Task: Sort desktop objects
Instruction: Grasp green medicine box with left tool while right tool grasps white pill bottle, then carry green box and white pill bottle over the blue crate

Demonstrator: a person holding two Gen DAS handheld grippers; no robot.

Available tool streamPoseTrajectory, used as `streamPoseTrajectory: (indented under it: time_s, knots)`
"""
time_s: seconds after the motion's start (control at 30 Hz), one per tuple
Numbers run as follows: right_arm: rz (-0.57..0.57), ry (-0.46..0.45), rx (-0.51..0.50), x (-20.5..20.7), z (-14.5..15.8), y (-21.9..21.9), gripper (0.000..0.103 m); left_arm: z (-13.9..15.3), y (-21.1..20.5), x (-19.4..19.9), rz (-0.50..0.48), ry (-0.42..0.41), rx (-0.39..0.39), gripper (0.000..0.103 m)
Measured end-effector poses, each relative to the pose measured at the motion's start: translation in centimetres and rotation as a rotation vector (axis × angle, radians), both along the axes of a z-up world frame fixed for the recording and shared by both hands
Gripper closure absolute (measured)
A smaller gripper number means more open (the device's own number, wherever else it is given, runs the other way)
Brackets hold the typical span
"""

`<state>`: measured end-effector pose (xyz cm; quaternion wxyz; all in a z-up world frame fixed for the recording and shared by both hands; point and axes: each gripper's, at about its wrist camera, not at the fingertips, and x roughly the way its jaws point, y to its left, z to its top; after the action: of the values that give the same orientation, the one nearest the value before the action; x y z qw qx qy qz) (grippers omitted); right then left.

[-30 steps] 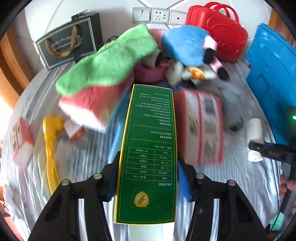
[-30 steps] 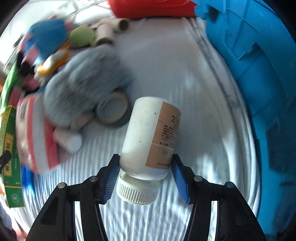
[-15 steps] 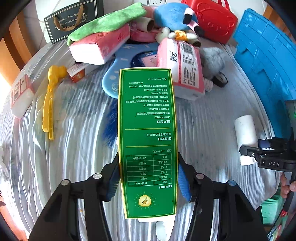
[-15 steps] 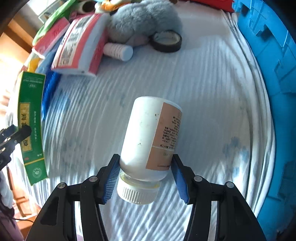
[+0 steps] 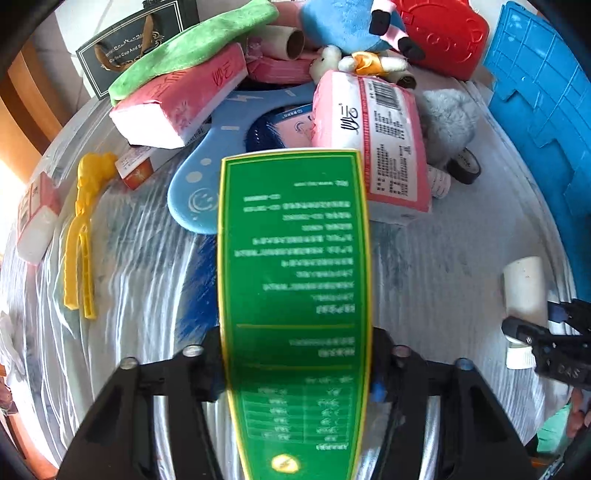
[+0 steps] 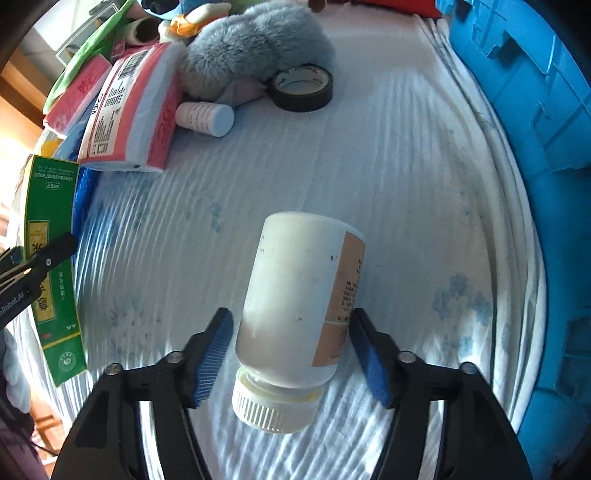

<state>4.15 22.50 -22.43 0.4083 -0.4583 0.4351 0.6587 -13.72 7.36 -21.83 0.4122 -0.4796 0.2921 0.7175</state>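
Left claw (image 5: 295, 363): clamped on a long green carton (image 5: 295, 295), gripped across its narrow width near the lower third, the carton running lengthwise away from the camera, its far end over the heap. Right claw (image 6: 291, 354): closed on a white bottle (image 6: 301, 299) with a tan label, pads at the lower body just above the ribbed white cap (image 6: 275, 408), cap end toward the camera, base pointing away, bottle tilted slightly rightward. Both items held clear above the desk (image 6: 369, 177), covered with a white rippled cloth. At the far side of the desk, a heap: two pink tissue packs (image 5: 369, 136), a green towel (image 5: 192, 48), a blue flat toy (image 5: 207, 173), a grey plush (image 6: 255, 48), a black tape roll (image 6: 301, 86), a small white capped bottle (image 6: 205, 118) lying on its side beside one tissue pack. At the left, apart from the heap, a yellow plastic tool (image 5: 83, 229). Along the right edge, a blue crate (image 6: 524, 110); behind the heap, a red case (image 5: 443, 33) and a dark gift bag (image 5: 136, 40). Both claws pointed steeply downward; right claw and bottle visible at the right edge of the left wrist view, well apart from the carton.
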Motion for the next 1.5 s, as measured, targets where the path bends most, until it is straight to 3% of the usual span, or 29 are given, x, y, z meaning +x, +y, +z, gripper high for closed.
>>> streamPoseTrajectory:
  time_s: [0.17,0.37,0.53,0.73,0.97,1.23,1.5]
  knots:
    - [-0.014,0.023,0.039,-0.1,1.4,-1.0,0.048,1.9,-2.0,0.4,0.010,0.018,0.038,0.051]
    - [-0.006,0.079,0.148,-0.6,6.3,-2.6,0.051,8.0,-4.6,1.3,-0.007,0.093,0.179,0.051]
    - [-0.014,0.140,0.254,2.0,9.6,-4.1,0.051,13.0,-6.1,2.1,-0.044,0.137,0.296,0.051]
    - [-0.037,0.179,0.411,1.3,16.4,-5.5,0.051,17.6,-6.9,3.0,-0.109,0.186,0.412,0.051]
    - [-0.123,0.154,0.558,3.4,23.4,-7.2,0.051,21.4,-5.8,5.3,-0.224,0.186,0.532,0.051]
    - [-0.237,0.127,0.690,10.7,30.6,-7.7,0.051,27.7,-2.6,11.1,-0.350,0.203,0.660,0.051]
    - [-0.310,0.052,0.768,24.2,33.7,-4.6,0.051,35.6,4.5,21.0,-0.442,0.114,0.776,0.051]
